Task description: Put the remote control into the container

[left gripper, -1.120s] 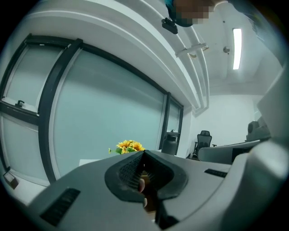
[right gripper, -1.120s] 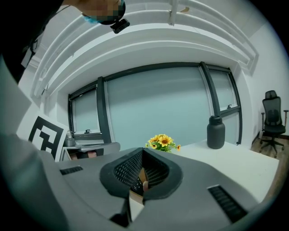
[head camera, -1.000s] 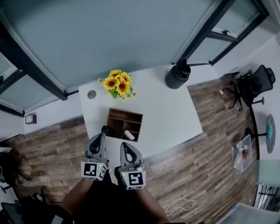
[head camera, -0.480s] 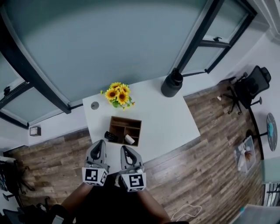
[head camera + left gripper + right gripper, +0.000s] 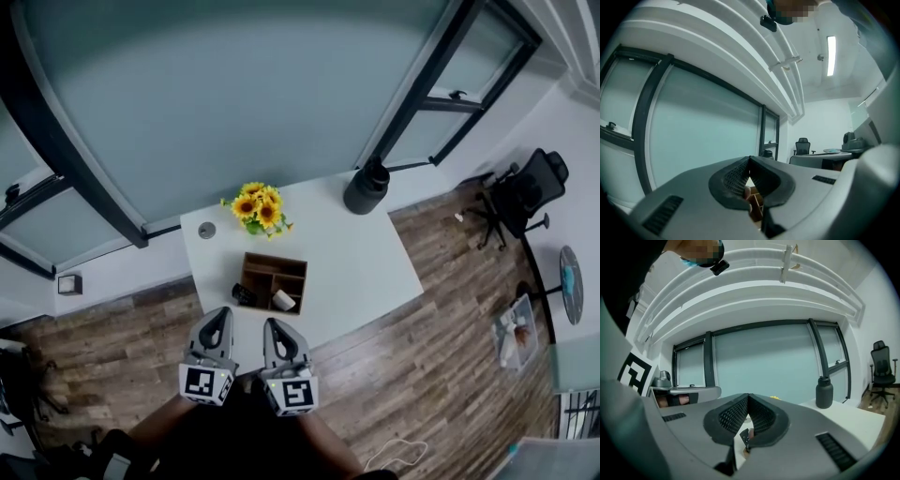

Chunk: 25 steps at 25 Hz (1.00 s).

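In the head view a small black remote control (image 5: 242,293) lies on the white table (image 5: 356,267), against the left side of a brown wooden container (image 5: 274,272) with compartments. My left gripper (image 5: 217,317) and right gripper (image 5: 275,326) hover side by side at the table's near edge, short of both. Each is shut with nothing in it. In the left gripper view the jaw tips (image 5: 749,161) meet, and a bit of the wooden container (image 5: 755,200) shows below them. The right gripper (image 5: 748,399) is closed likewise, with the dark remote (image 5: 746,437) peeking under it.
Sunflowers (image 5: 258,207) stand behind the container and a black bottle (image 5: 366,186) stands at the table's far right corner. A white object (image 5: 283,300) lies inside the container. Glass walls rise behind the table; an office chair (image 5: 520,197) is on the wood floor at right.
The head view has pulled back, so the table looks smaller and farther. Both grippers stay shut, side by side, slightly lower in the picture.
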Motion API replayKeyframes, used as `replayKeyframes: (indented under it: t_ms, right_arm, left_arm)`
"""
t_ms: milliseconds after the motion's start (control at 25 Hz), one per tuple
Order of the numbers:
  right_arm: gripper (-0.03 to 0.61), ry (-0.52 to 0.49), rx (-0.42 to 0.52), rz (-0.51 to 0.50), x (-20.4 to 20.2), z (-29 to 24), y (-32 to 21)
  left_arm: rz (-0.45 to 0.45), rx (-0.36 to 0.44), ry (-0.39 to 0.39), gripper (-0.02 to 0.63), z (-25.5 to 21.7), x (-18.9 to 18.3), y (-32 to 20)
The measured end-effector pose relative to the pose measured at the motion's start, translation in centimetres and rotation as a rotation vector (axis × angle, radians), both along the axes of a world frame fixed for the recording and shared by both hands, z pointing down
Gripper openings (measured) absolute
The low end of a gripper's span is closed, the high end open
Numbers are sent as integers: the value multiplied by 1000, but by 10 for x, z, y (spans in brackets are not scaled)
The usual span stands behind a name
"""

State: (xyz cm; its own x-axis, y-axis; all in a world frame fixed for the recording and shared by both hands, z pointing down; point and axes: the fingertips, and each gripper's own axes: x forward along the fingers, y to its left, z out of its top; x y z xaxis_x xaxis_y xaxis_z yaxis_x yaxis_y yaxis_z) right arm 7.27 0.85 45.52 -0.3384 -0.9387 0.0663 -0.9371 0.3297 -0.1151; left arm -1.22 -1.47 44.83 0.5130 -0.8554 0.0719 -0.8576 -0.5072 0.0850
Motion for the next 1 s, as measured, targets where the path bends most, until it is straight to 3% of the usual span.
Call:
replayKeyframes:
  t_ms: [1000]
  right_arm:
    - [2, 18, 12, 48, 10, -12, 0]
  left_arm:
    - [27, 13, 29, 8, -10, 5, -2]
